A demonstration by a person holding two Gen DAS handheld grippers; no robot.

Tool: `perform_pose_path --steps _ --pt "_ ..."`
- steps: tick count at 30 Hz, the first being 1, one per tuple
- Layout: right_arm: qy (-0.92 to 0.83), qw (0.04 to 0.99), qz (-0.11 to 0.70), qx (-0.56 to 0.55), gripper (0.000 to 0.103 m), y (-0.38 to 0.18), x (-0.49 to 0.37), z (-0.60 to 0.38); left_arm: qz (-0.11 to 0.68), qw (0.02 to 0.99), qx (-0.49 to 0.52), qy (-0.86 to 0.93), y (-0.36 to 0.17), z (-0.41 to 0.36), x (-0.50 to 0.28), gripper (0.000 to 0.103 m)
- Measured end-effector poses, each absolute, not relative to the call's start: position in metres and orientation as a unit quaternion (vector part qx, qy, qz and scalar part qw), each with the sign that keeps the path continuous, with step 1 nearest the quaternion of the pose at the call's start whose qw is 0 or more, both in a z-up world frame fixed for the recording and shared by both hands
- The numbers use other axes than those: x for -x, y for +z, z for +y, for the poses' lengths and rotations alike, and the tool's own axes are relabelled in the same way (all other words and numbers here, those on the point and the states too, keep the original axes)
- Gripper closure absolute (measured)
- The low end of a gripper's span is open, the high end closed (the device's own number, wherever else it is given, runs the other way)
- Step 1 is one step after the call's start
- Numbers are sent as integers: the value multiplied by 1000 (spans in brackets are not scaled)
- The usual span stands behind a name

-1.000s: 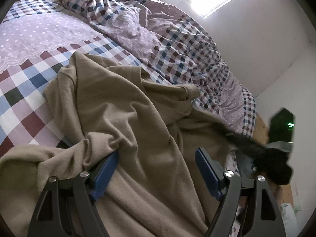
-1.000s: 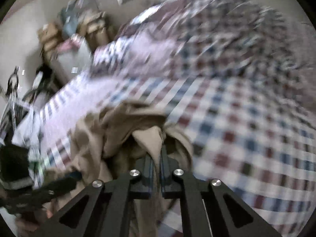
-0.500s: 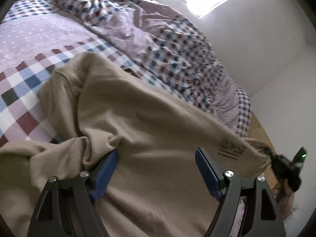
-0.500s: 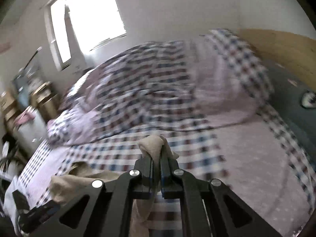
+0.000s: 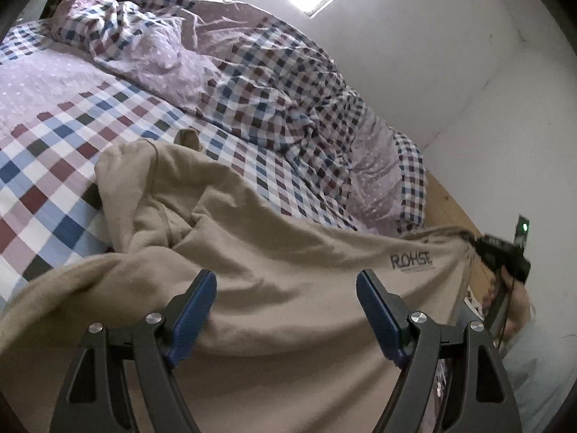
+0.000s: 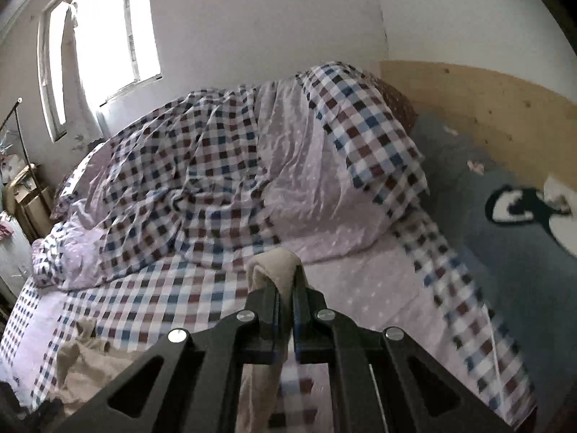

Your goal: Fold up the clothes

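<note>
Beige garment (image 5: 252, 252) lies partly on the checked bedsheet (image 5: 54, 166), stretched from a bunched end at left to a raised corner at far right. Left gripper (image 5: 285, 310) jaws spread wide; cloth drapes across between the blue pads (image 5: 191, 310), left pad touching a fold, no clamp visible. Printed lettering (reads roughly "ROHSE") (image 5: 411, 260) sits near the right end. Right gripper (image 5: 472, 243) is clenched on that corner, cloth taut from it; its own view shows a fold of fabric (image 6: 276, 270) pinched between closed jaws. Rumpled duvet (image 6: 216, 166) lies behind, against the wall.
</note>
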State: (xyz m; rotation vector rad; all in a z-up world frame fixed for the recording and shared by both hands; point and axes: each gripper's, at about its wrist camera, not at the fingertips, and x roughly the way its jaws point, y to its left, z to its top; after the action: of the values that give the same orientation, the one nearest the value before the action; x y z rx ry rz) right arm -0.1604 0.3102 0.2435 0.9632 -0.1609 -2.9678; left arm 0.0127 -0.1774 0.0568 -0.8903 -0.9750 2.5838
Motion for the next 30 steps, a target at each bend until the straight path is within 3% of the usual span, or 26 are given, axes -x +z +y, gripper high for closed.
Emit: perform_pose_path --steps 5,10,13,15,17,26,30 --pt "-949 -30 -6 -314 99 237 192 304 -319 116 315 886 54 -171 -13 20" --pt "-921 -41 1 -388 96 184 222 304 -314 106 322 887 50 -172 -11 20" --pt "-911 -36 2 -410 86 166 212 303 -310 105 322 888 50 -171 -11 20" --pt "-914 -29 -4 -405 65 166 189 305 -308 104 322 889 51 -170 -12 20" --pt "-915 -4 -6 -404 57 168 156 311 -304 104 320 891 53 -170 -13 20" --pt "-842 192 -12 -504 57 122 -49 332 -259 109 309 909 67 -168 -32 20" --pt "-799 222 -30 -558 57 83 -115 346 -232 133 311 912 74 -163 -53 20"
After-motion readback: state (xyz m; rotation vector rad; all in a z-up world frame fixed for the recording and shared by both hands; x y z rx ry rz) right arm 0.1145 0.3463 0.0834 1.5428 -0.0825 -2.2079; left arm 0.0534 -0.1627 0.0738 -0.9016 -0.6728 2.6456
